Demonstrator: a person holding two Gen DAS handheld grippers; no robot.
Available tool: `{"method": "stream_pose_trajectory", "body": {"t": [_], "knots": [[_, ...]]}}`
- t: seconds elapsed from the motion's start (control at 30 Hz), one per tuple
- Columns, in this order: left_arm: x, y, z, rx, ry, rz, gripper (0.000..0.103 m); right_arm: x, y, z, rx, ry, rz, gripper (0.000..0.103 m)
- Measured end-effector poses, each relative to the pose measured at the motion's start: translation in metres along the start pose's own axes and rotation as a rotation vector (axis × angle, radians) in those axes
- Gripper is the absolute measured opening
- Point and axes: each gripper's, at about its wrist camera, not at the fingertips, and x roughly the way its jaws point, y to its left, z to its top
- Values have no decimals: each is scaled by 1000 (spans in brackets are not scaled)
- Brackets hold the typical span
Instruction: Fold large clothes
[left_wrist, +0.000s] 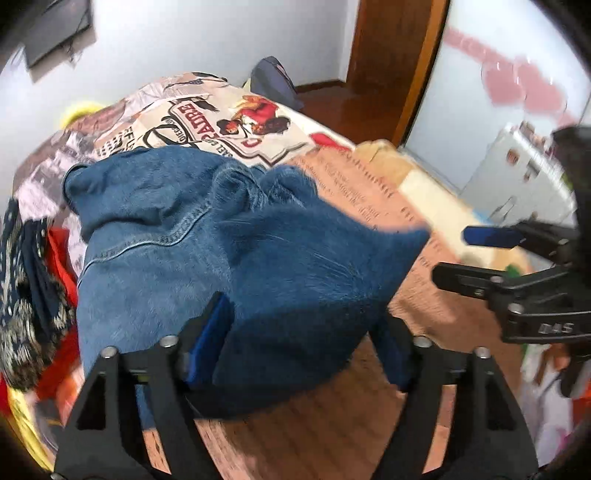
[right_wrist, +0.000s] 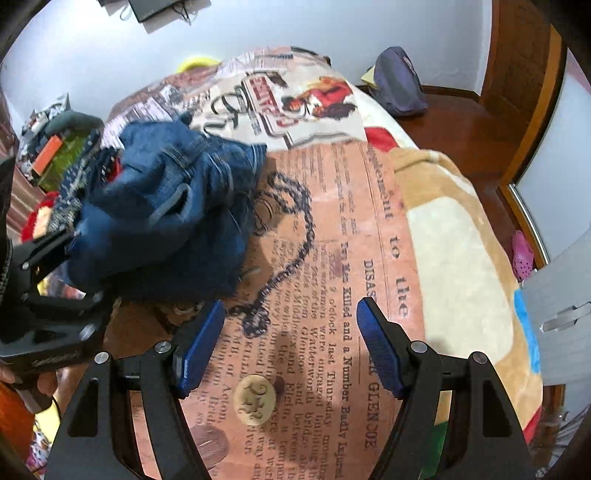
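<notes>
A bunched pair of blue jeans (left_wrist: 207, 236) lies on the newspaper-print blanket (left_wrist: 369, 177). My left gripper (left_wrist: 301, 343) is around the near end of the jeans, with denim filling the space between its blue pads (left_wrist: 208, 339); the jaws stand wide. In the right wrist view the jeans (right_wrist: 166, 206) sit at left, with the left gripper (right_wrist: 55, 258) at their near edge. My right gripper (right_wrist: 291, 332) is open and empty above the blanket (right_wrist: 332, 258), to the right of the jeans. It also shows in the left wrist view (left_wrist: 465, 254) at right.
A heap of patterned and red clothes (left_wrist: 33, 295) lies left of the jeans. A dark bag (right_wrist: 399, 85) sits on the wooden floor beyond the bed. A wooden door frame (left_wrist: 413, 70) and a white cabinet (left_wrist: 517, 177) stand at right.
</notes>
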Motion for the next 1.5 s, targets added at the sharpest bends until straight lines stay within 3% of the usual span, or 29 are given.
{"method": "stream_pose_trajectory", "body": {"t": [0.17, 0.33, 0.53, 0.7, 0.8, 0.97, 1.1, 1.17, 1.27, 1.43, 1.5], "knots": [[-46, 9, -2, -34, -78, 49, 84, -21, 14, 16, -3, -58, 63, 71], [-73, 49, -3, -86, -153, 177, 90, -27, 40, 41, -29, -94, 133, 71], [-58, 108, -17, -170, -83, 287, 91, -3, 80, 64, -79, -66, 188, 71], [-25, 132, -42, -213, 22, 263, 91, 38, 93, 66, -107, 3, 142, 71], [-21, 131, -53, -199, 2, 252, 92, 59, 82, 64, -97, 38, 78, 71], [-18, 130, -59, -183, -2, 244, 92, 61, 48, 54, -46, 46, 116, 71], [-15, 132, -67, -219, -5, 225, 92, 73, 28, 30, -44, 79, 11, 71], [-14, 133, -73, -242, -6, 213, 92, 79, 17, 18, 8, 96, 65, 71], [-18, 128, -80, -250, -22, 226, 92, 73, 9, 13, 68, 98, 105, 71], [-30, 122, -77, -222, -27, 259, 92, 46, 29, 23, -5, 57, 12, 72], [-37, 118, -75, -196, -33, 285, 91, 34, 34, 27, -38, 17, 14, 72]]}}
